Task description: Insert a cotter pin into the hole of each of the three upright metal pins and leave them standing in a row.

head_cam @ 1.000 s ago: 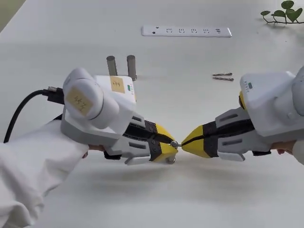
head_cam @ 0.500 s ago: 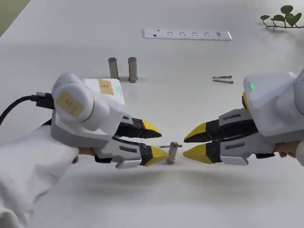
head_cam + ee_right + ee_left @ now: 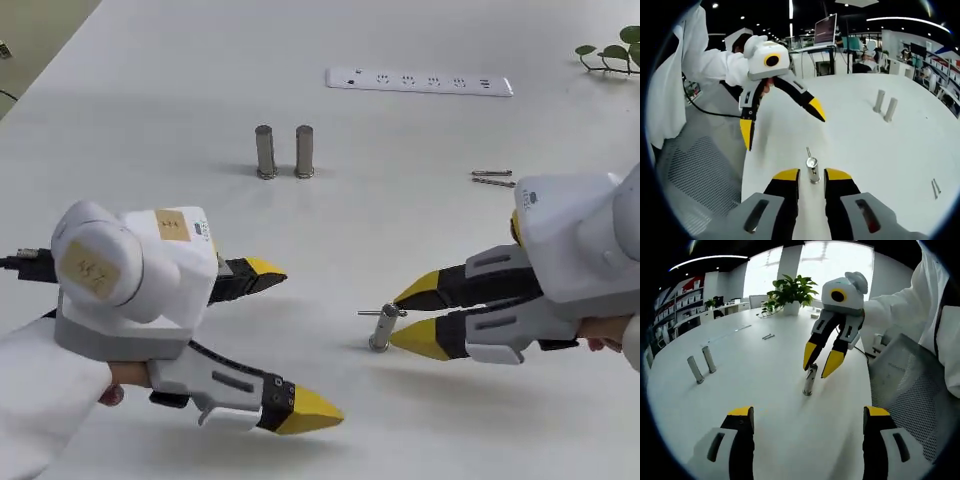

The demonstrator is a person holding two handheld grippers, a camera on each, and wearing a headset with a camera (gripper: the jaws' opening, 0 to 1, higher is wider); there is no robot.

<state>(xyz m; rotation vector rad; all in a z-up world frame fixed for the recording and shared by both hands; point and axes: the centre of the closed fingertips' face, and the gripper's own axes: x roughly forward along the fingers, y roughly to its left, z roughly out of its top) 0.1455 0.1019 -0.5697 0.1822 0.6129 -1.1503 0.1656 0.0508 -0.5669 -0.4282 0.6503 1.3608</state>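
Observation:
A short metal pin (image 3: 379, 331) stands upright on the white table (image 3: 150, 100), with a cotter pin (image 3: 381, 313) lying level through its top. My right gripper (image 3: 406, 319) is open, its yellow tips on either side of that pin (image 3: 813, 170) without gripping it. My left gripper (image 3: 289, 340) is wide open and holds nothing, well to the pin's left. The left gripper view has the pin (image 3: 810, 380) ahead, under the right gripper (image 3: 821, 360). Two more metal pins (image 3: 265, 151) (image 3: 304, 150) stand side by side farther back.
Two loose cotter pins (image 3: 492, 177) lie at the right rear of the table. A white power strip (image 3: 418, 81) lies along the far side, with a leafy plant (image 3: 612, 50) in the far right corner. A black cable (image 3: 20, 262) trails from the left gripper.
The left gripper let go of the metal pin, opened wide and drew back to the left. The right gripper opened. The pin now stands free with the cotter pin through it.

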